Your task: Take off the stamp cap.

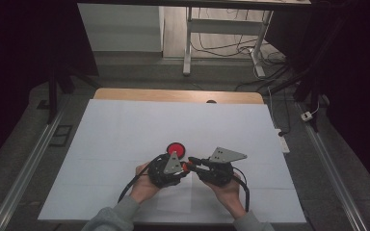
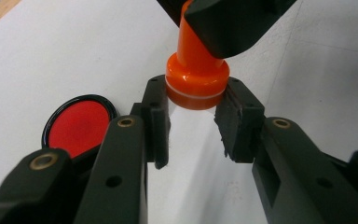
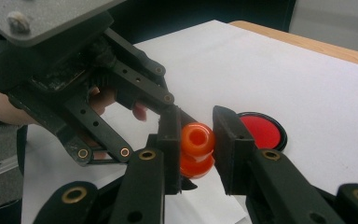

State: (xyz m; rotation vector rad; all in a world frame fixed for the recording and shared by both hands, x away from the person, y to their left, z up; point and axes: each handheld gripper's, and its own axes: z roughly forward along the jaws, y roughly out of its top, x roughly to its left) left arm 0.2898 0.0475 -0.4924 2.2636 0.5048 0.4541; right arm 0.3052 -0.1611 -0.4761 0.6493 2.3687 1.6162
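Note:
A small orange spool-shaped piece [image 1: 185,166] hangs just above the white sheet, held between both grippers near the front middle. My left gripper [image 2: 196,95] has its pads pressed on the wider base of the orange piece [image 2: 196,84]. From the other side my right gripper [image 3: 196,128] is shut on the narrower hollow top of the orange piece [image 3: 196,140]. In the high view the left gripper [image 1: 182,169] and right gripper [image 1: 189,164] meet tip to tip. A red disc with a black rim [image 1: 176,148] lies flat on the sheet just behind them, also the red disc [image 2: 77,127] [image 3: 261,130].
A large white sheet [image 1: 125,130] covers the wooden table [image 1: 173,95], bare apart from the disc. Beyond the far edge are the floor, white desk legs [image 1: 188,48] and loose cables [image 1: 270,72]. A white power strip [image 1: 283,143] lies off the right edge.

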